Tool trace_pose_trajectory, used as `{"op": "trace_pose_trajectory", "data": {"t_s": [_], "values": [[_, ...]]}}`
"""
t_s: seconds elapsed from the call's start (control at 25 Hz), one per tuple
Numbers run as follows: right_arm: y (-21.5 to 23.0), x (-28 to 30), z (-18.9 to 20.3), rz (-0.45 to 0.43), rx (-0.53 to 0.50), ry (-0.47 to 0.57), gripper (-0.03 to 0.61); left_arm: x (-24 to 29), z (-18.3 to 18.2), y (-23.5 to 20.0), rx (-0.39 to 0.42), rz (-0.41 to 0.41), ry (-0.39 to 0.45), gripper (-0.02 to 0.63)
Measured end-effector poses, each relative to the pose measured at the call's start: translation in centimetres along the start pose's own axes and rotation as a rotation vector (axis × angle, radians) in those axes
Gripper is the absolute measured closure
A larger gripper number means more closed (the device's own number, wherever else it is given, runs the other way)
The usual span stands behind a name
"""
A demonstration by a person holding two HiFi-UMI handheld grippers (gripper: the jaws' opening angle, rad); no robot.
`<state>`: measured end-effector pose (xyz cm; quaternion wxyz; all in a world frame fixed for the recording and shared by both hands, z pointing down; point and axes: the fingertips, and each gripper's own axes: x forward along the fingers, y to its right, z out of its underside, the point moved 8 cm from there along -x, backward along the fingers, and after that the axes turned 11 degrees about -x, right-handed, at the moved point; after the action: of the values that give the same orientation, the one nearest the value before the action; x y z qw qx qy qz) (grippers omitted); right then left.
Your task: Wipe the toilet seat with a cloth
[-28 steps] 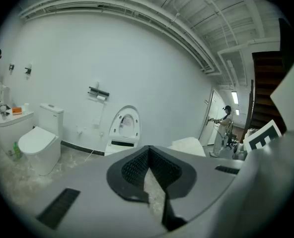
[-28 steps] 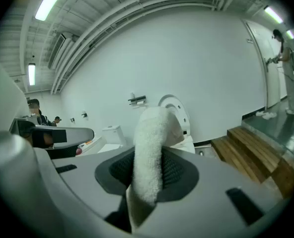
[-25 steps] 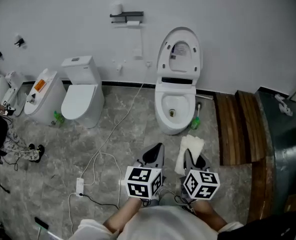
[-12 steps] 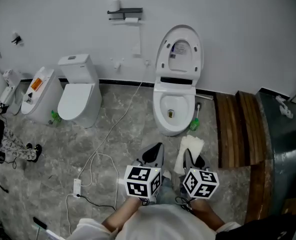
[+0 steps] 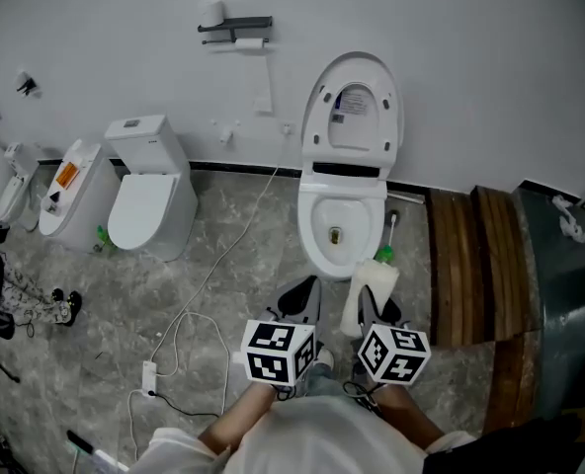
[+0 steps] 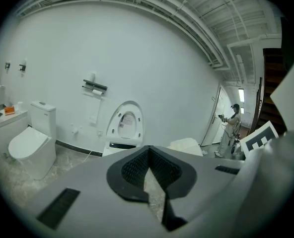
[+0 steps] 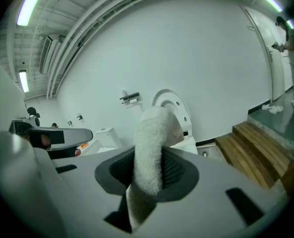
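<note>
Since a second ago the toilet (image 5: 310, 233) has come nearer both tongs in the head view; the upper end of the cloth (image 5: 368, 292), formerly short of the bowl, is now seen just before its front rim; an approach is judged to be under way, and wiping is not yet begun.

The left tongs (image 5: 305, 300) are closed with nothing held; in the left gripper view the jaws are seen together, and only floor is glimpsed through the slit between them. The right tongs (image 5: 376, 314) are clamped on the cloth; in the right gripper view the cloth (image 7: 149, 143) is pinched low between the jaws and stands up out of them as a thick white fold.

The seat (image 5: 315, 117) appears to be raised with the lid against the wall, though ring and lid are not cleanly told apart; it lies ahead of and beyond the right tongs, well apart from the cloth, with the open bowl between; no contact is recorded; a further reach forward is judged necessary.
</note>
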<state>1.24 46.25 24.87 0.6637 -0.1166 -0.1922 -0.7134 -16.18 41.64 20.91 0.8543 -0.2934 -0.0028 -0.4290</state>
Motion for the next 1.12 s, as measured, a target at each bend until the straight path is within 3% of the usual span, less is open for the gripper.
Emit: {"op": "trace_pose_trajectory", "data": {"t_s": [0.52, 0.84, 1.12], "values": [[6.9, 7.3, -4.6, -0.032, -0.023, -0.014, 0.488, 9.6, -3.3, 0.2, -0.014, -0.04, 0.033, 0.603], [7.8, 10.6, -4.7, -0.082, -0.005, -0.061, 0.488, 12.3, -3.1, -0.7, -0.027, -0.089, -0.005, 0.603], [9.0, 13.5, -5.1, -0.083, -0.001, -0.078, 0.488, 15.4, -4.7, -1.6, -0.007, -0.081, 0.0, 0.603]]}}
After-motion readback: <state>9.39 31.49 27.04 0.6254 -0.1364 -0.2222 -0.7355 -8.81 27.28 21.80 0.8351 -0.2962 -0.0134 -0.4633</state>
